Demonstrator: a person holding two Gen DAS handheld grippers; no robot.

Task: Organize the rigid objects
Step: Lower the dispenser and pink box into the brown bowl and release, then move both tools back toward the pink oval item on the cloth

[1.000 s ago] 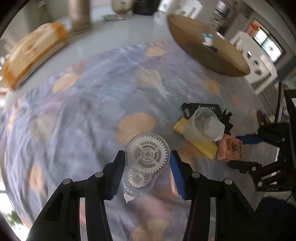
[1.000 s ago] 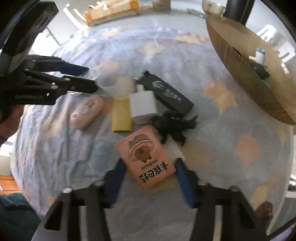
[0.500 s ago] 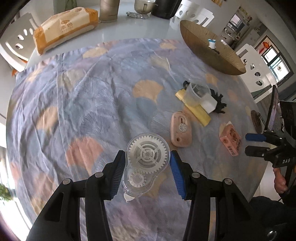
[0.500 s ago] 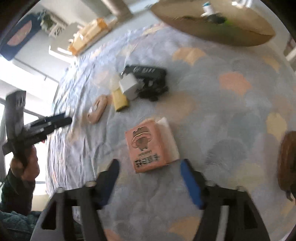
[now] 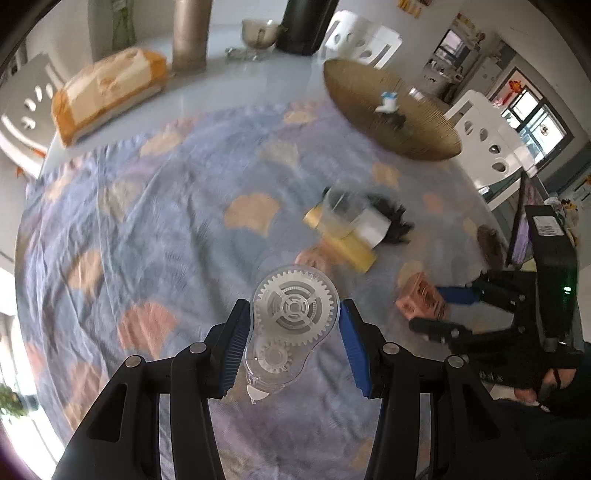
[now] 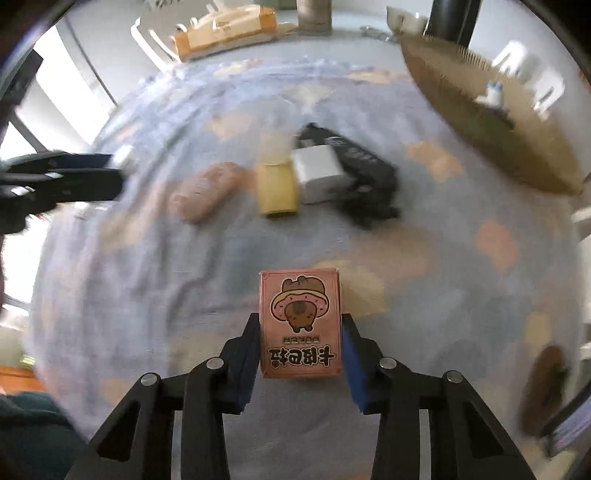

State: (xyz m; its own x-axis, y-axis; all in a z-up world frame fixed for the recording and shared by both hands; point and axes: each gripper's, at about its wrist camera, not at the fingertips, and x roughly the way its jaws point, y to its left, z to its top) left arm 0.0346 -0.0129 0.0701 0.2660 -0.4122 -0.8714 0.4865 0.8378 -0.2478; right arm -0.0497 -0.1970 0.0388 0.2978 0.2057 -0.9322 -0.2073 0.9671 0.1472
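My left gripper point(image 5: 293, 347) is shut on a clear correction-tape dispenser point(image 5: 291, 325) with white gears, held above the blue patterned cloth point(image 5: 147, 229). My right gripper point(image 6: 299, 354) is shut on a pink card box point(image 6: 300, 325) with a cartoon animal; that box also shows in the left wrist view point(image 5: 421, 301). On the cloth lie a pink oval case point(image 6: 205, 192), a yellow block point(image 6: 277, 190), a white charger point(image 6: 319, 173), a black box point(image 6: 354, 155) and a clear cup point(image 5: 341, 216).
A wide woven tray point(image 6: 491, 125) holding a small white-and-blue figure point(image 5: 388, 103) stands at the far right. A bread bag point(image 5: 103, 92), a metallic cylinder point(image 5: 190, 33) and a bowl point(image 5: 258, 31) stand at the table's back.
My right gripper has closed on the pink card box, which was lying loose between open jaws. My left gripper still holds the dispenser, and its view has shifted.
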